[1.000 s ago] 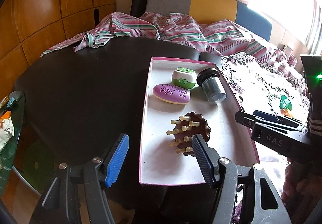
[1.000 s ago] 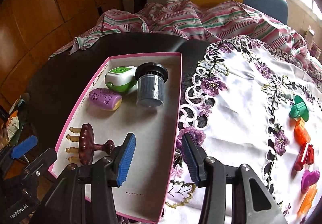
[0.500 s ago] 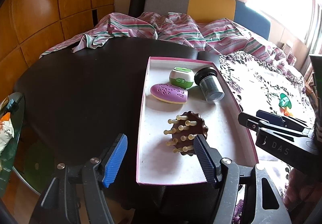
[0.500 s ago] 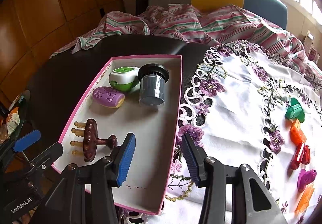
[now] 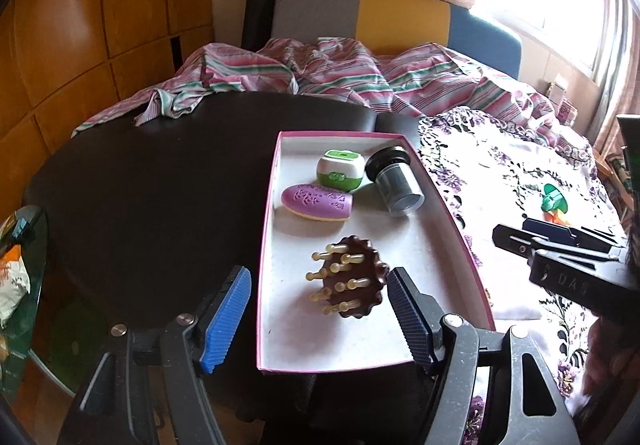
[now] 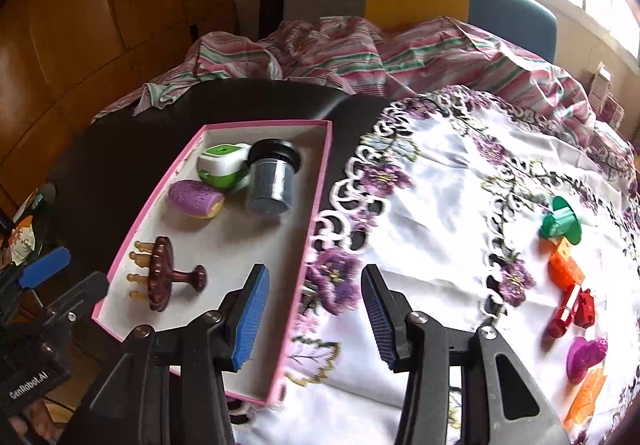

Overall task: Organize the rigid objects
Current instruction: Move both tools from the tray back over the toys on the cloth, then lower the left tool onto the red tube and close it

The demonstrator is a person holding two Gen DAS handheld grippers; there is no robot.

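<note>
A pink-rimmed white tray point(image 5: 266, 245) point(image 6: 316, 185) lies on the dark table. It holds a brown pegged massager point(image 5: 356, 285) point(image 6: 162, 273), a purple oval piece point(image 5: 318, 201) point(image 6: 194, 199), a green-and-white round device point(image 5: 340, 169) point(image 6: 222, 163) and a grey jar with a black lid point(image 5: 398, 185) point(image 6: 270, 181). My left gripper point(image 5: 317, 272) hovers open over the tray's near end, clear of the massager. My right gripper point(image 6: 314, 269) is open and empty above the tray's right wall. Small plastic toys lie on the white cloth: a green one point(image 6: 560, 223), an orange one point(image 6: 566, 265), a red one point(image 6: 570, 309) and a purple one point(image 6: 586, 357).
The embroidered white cloth point(image 6: 432, 213) covers the table's right half. A striped pink sheet point(image 5: 340, 69) is bunched along the far edge before a grey, yellow and blue chair back point(image 5: 400, 21). A glass side table point(image 5: 24, 285) stands low at the left.
My left gripper's jaws have widened a little. My right gripper has drawn back and up slightly, so the tray's near corner now shows below it.
</note>
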